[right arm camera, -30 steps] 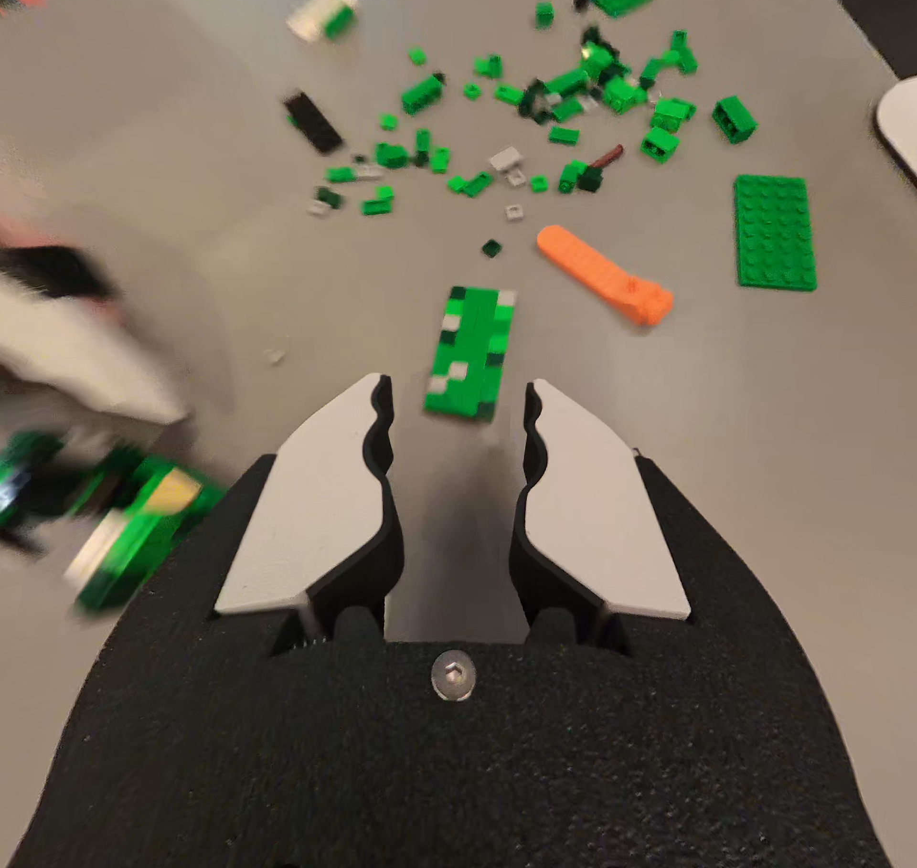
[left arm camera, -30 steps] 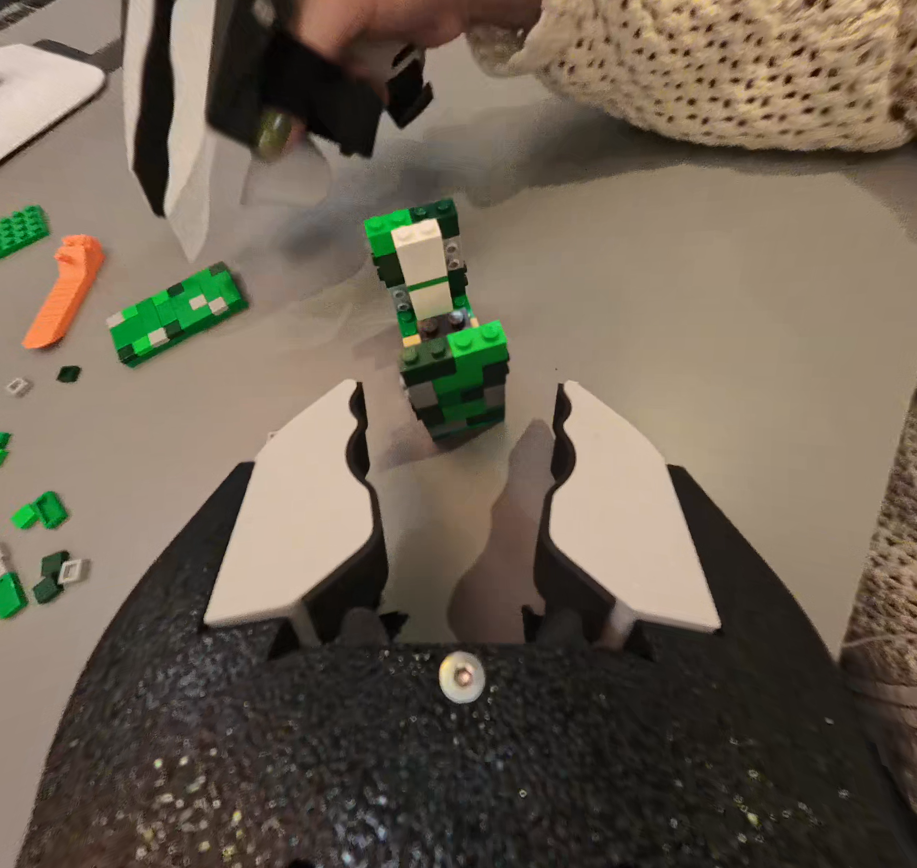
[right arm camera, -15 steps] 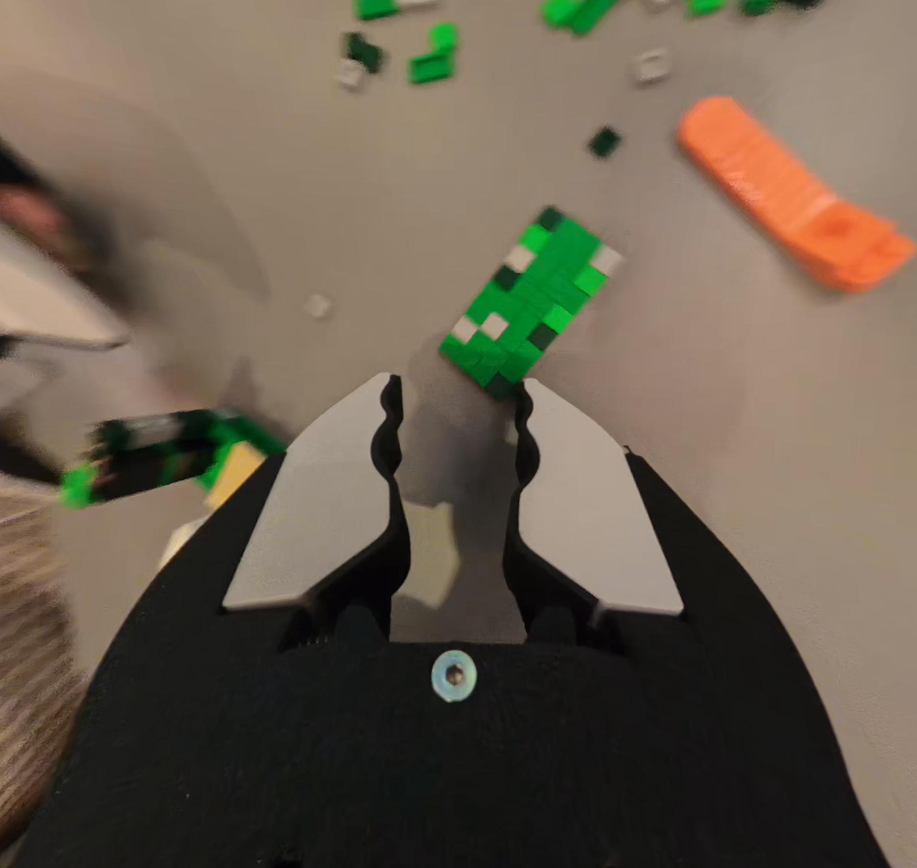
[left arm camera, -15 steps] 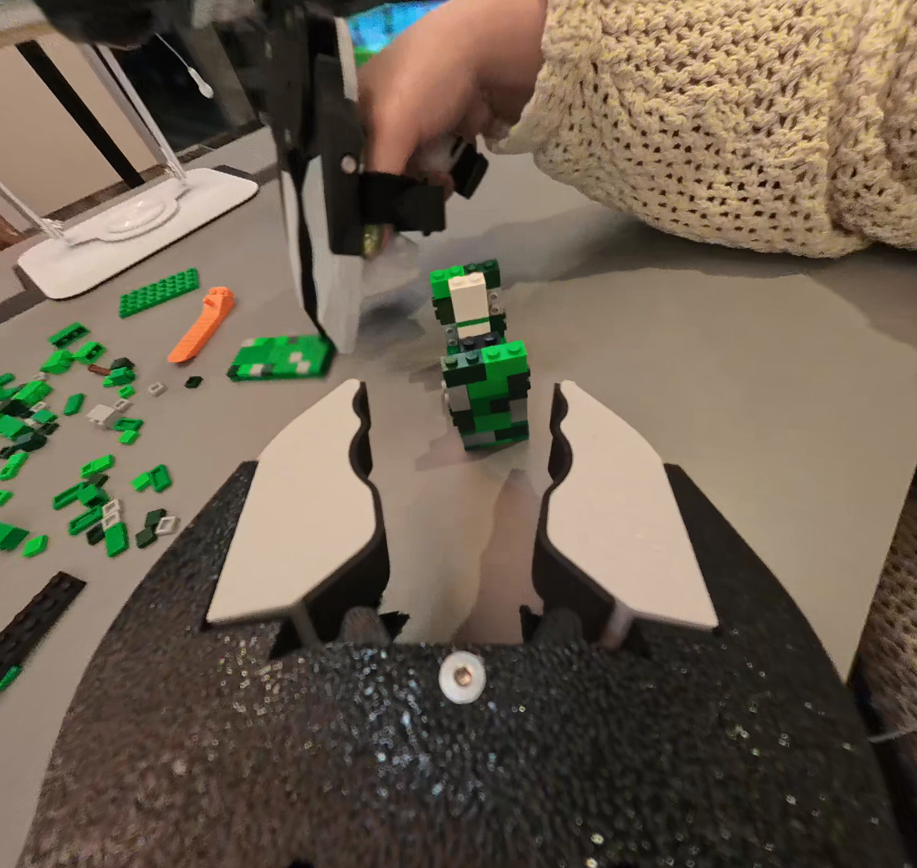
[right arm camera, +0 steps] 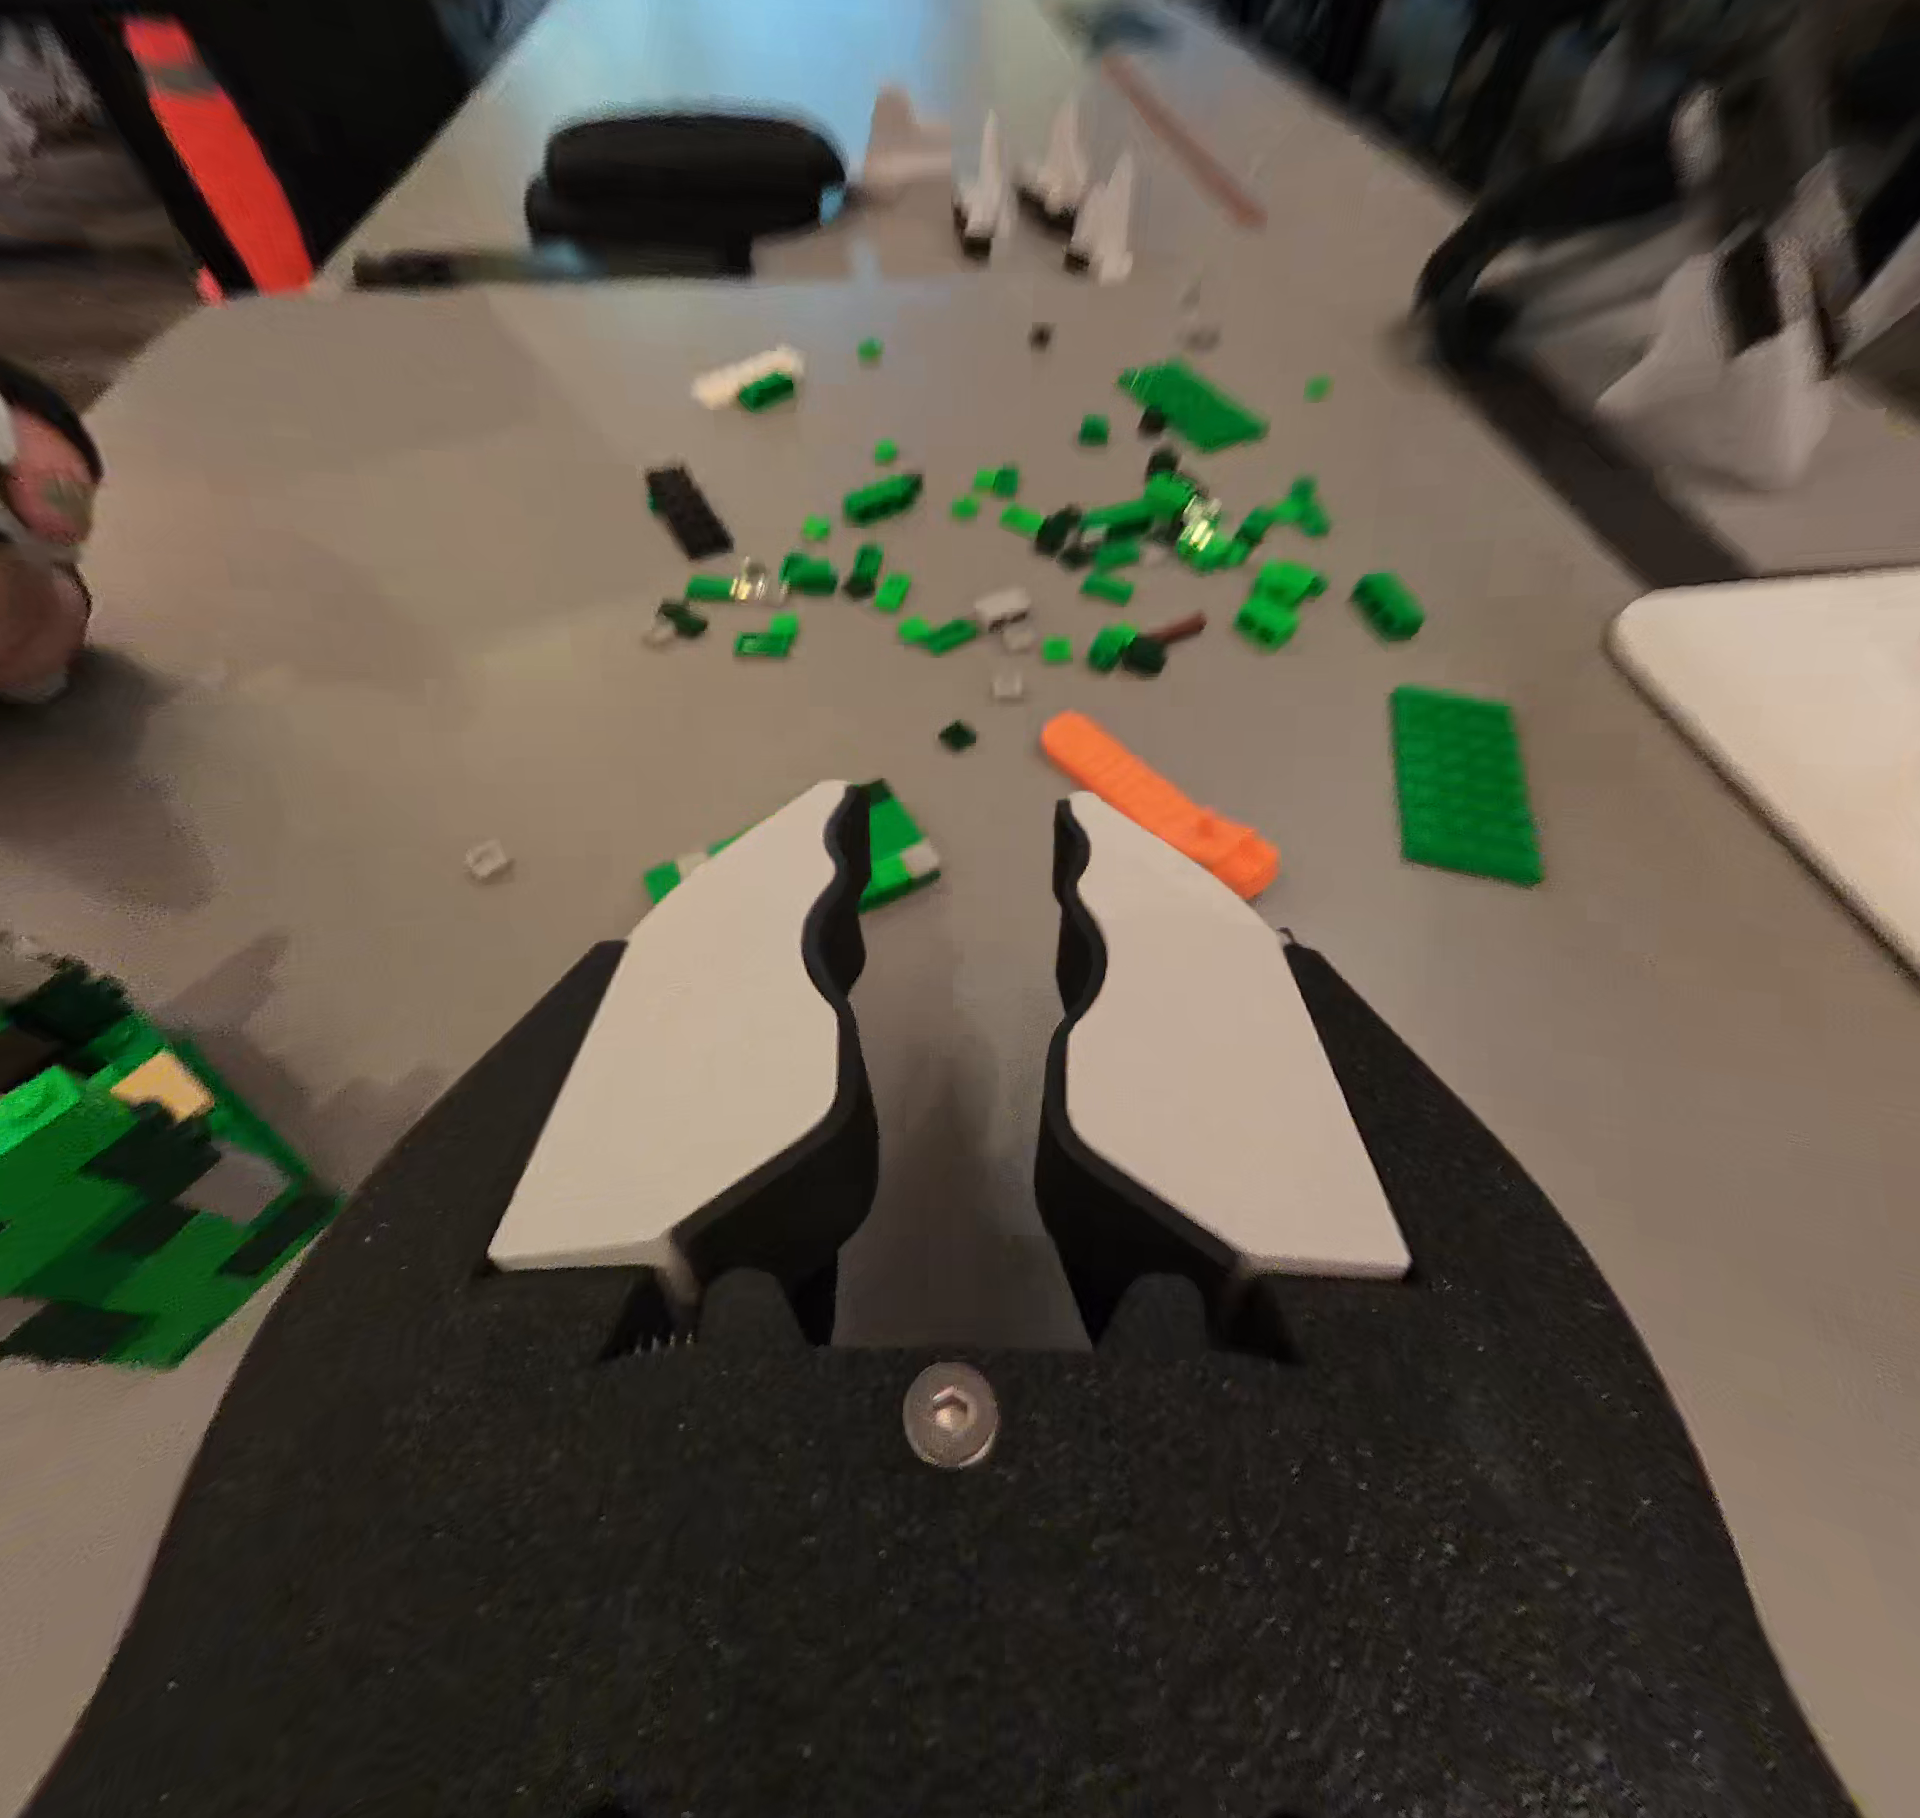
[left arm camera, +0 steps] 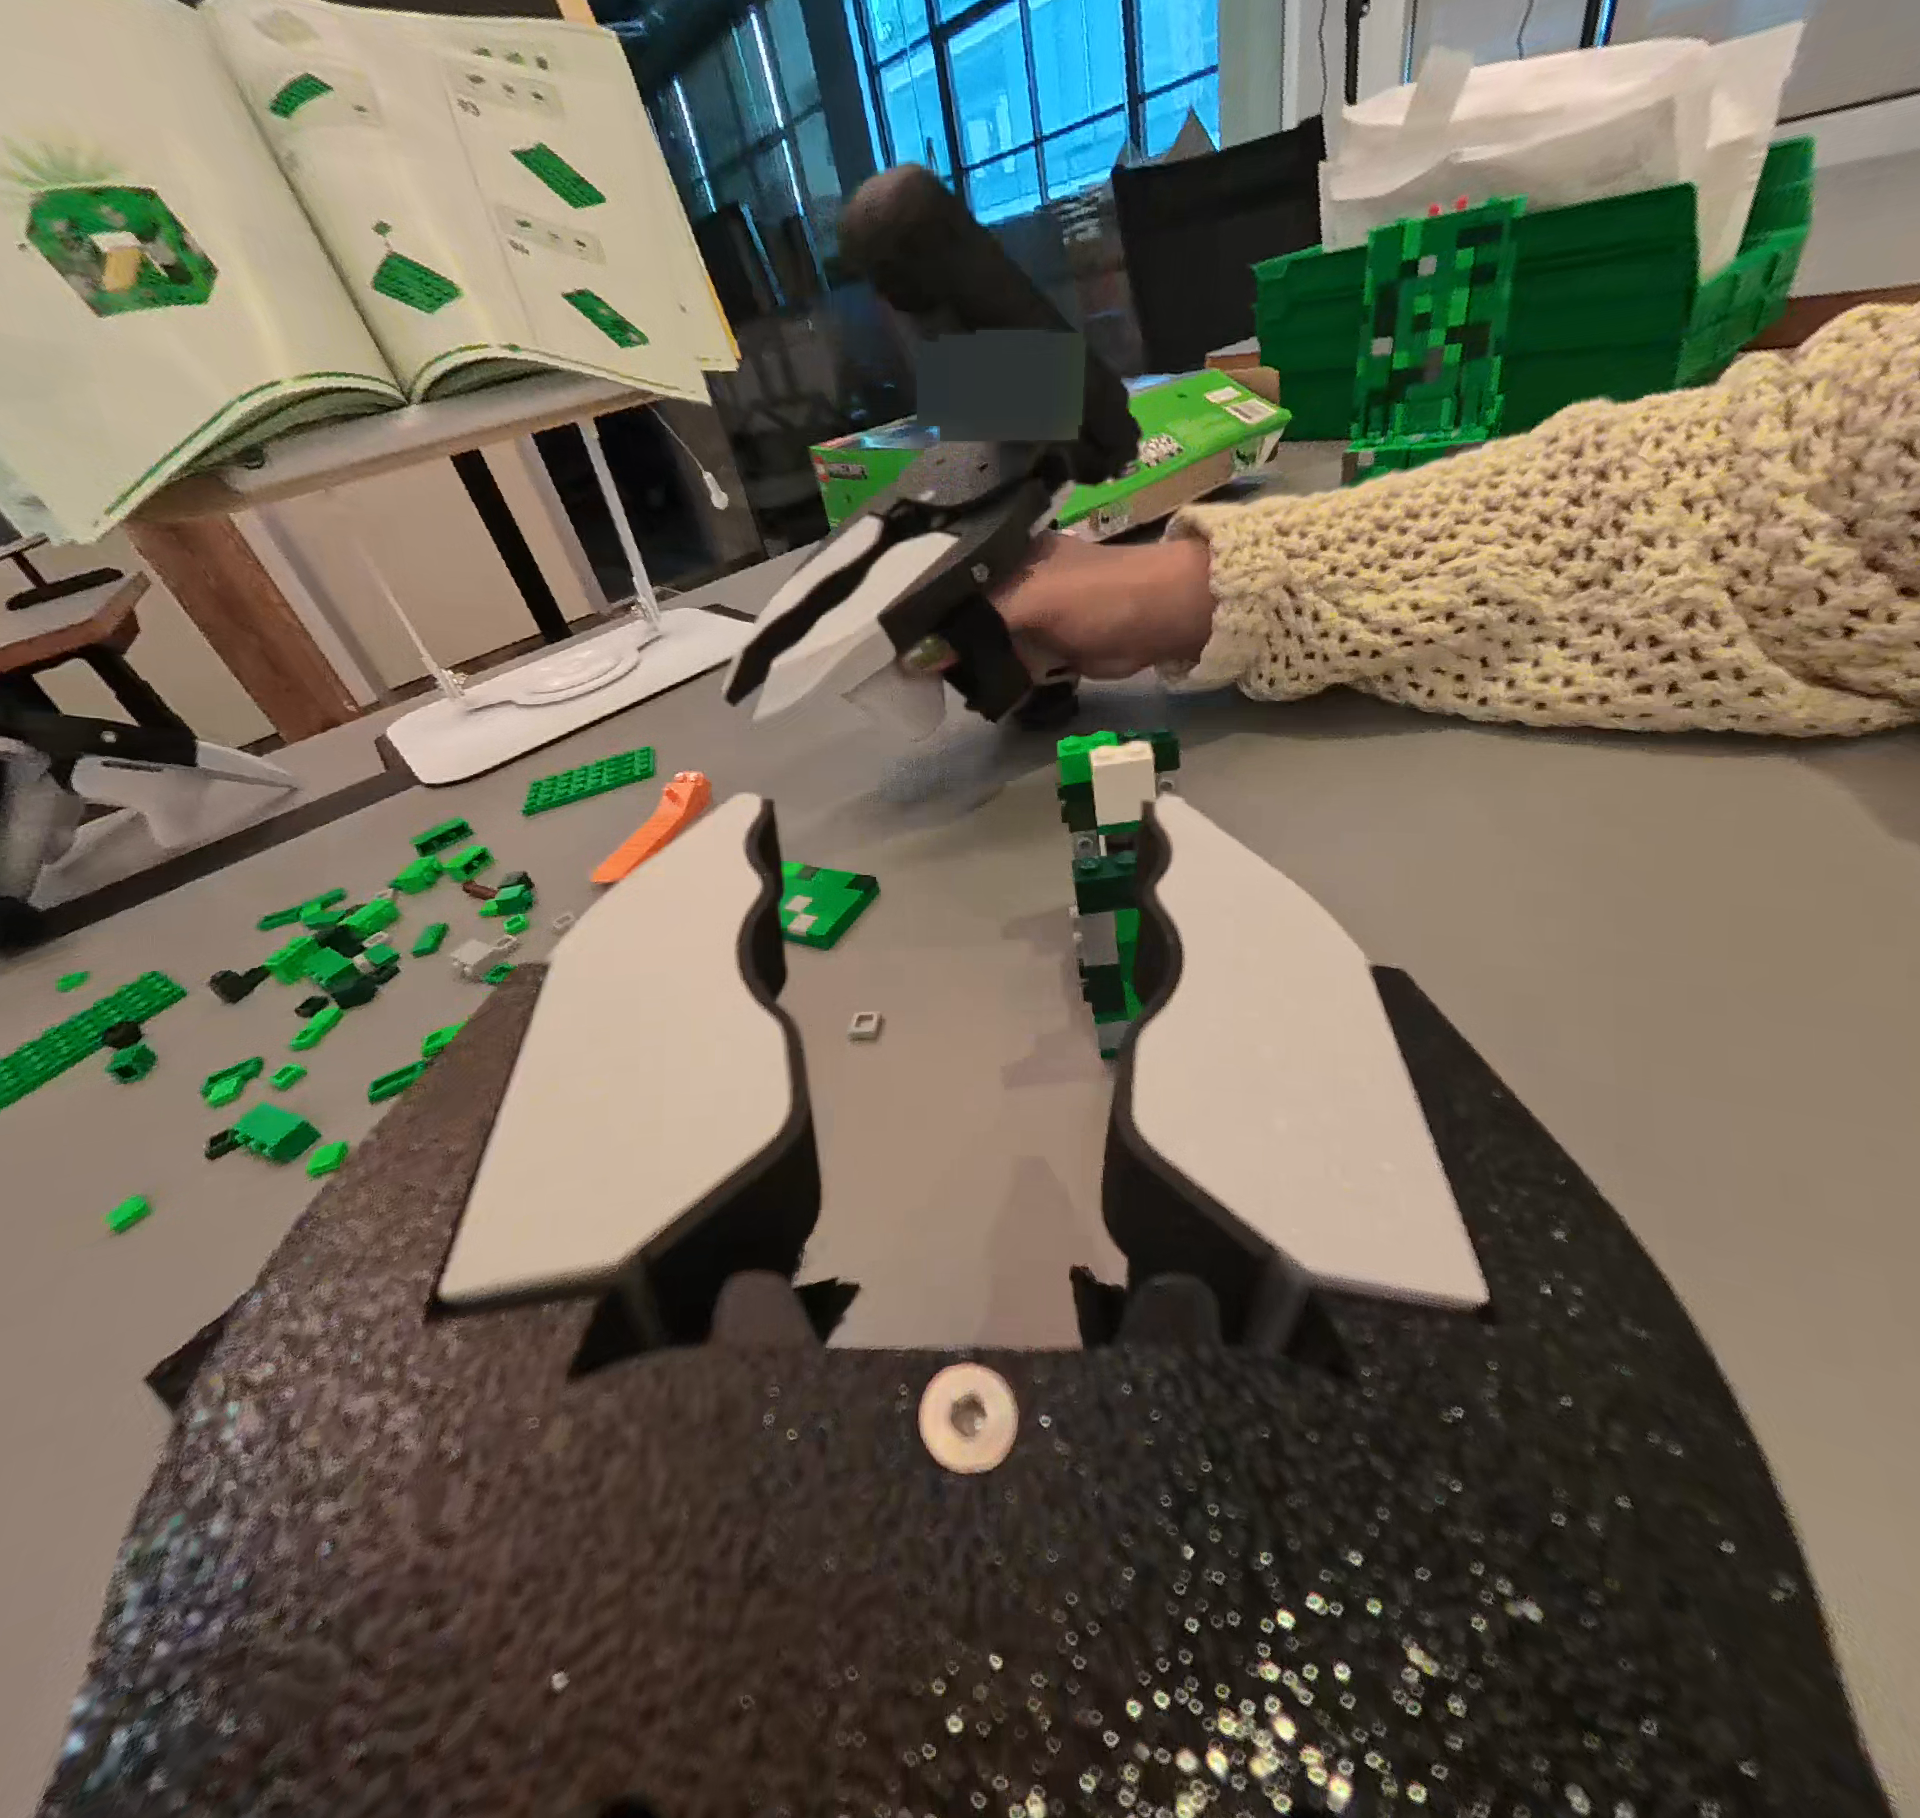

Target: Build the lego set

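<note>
Lego tower (left arm camera: 1103,895): upright, against left gripper (left arm camera: 961,895) finger.
Left claw: spread, empty.
Right gripper (right arm camera: 956,854): released, empty.
Risk: finger nudge topples tower.

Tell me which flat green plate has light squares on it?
The patchy plate just past the right gripper's jaws. It mixes light and dark squares, while the plate beyond the orange tool and the farthest one are plain green.

A small green, dark-green and white brick tower (left arm camera: 1107,895) stands upright on the grey table, a flat green mosaic panel (left arm camera: 826,904) lying nearby among scattered loose green bricks (right arm camera: 1039,553).
</note>
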